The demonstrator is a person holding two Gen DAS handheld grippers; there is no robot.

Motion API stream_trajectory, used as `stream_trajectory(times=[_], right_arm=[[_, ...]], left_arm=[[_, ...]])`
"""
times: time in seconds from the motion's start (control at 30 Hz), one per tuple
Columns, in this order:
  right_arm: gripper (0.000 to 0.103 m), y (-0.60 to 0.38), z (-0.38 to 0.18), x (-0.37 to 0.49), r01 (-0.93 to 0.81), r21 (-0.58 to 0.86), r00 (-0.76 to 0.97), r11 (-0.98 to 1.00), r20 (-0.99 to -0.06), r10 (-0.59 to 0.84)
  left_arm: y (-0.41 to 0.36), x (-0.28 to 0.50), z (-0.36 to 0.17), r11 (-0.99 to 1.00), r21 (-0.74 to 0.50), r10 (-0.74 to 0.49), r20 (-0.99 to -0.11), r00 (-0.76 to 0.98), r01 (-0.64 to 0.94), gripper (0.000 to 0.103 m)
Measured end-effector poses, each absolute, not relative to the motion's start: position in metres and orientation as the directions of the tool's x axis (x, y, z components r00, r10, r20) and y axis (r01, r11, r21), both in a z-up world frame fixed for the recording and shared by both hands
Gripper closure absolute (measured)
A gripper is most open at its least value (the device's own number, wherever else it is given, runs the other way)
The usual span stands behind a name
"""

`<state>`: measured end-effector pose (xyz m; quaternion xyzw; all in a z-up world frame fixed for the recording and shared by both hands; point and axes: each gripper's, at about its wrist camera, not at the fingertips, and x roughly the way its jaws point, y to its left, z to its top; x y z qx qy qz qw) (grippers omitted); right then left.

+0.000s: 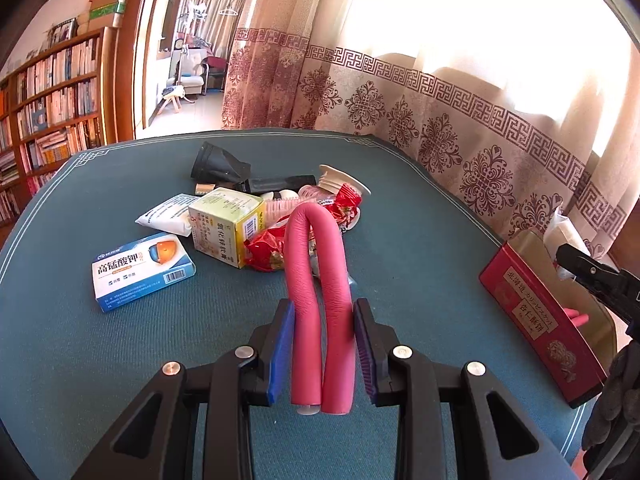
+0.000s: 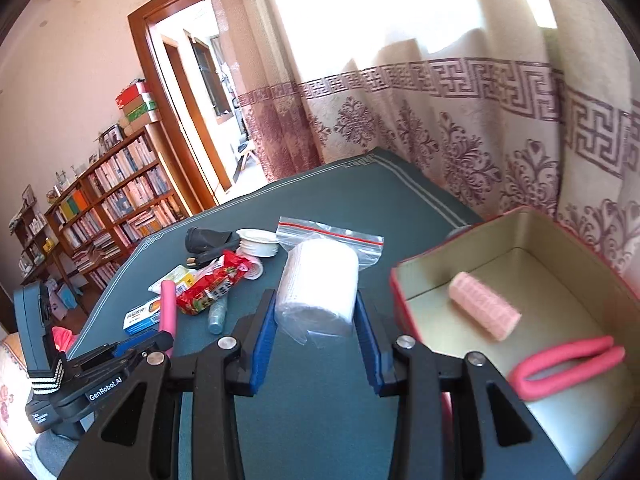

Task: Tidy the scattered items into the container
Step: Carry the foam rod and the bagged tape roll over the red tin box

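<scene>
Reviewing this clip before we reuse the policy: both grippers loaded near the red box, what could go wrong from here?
1. The right gripper clamps a white roll in a loose zip bag; the slack plastic could slip or snag the red box rim.
2. The left gripper holds a folded pink foam rod; on release it may spring open and hop out.
3. Both grippers converge near the box and could collide.

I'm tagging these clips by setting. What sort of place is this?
Most likely a home study or living room. A tall wooden bookshelf crammed with books lines one wall, patterned curtains hang over a bright window, and a doorway opens onto another furnished room.
</scene>
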<state>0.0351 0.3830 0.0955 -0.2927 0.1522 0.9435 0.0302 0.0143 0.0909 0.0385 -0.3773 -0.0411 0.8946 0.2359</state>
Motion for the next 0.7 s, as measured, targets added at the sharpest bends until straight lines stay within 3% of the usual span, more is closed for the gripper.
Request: stream_trajectory(times=[0.33,0.7], right_arm=[[0.061,0.467,0.091,0.103,-0.344,0.238,-0.786,-0.908,-0.602,0.140],[0.061,0.489,0.085,0.124,-0.331,0.256,-0.788,-0.908,-0.605,0.116]], left_arm=[[0.134,0.045,0.055,-0.817,-0.275,0.549,-0.639,-0.539,-0.506,0.071],[0.217,0.083,0.092,-0.717,-0.249,0.634,-0.621,-0.461,-0.652,0.071]])
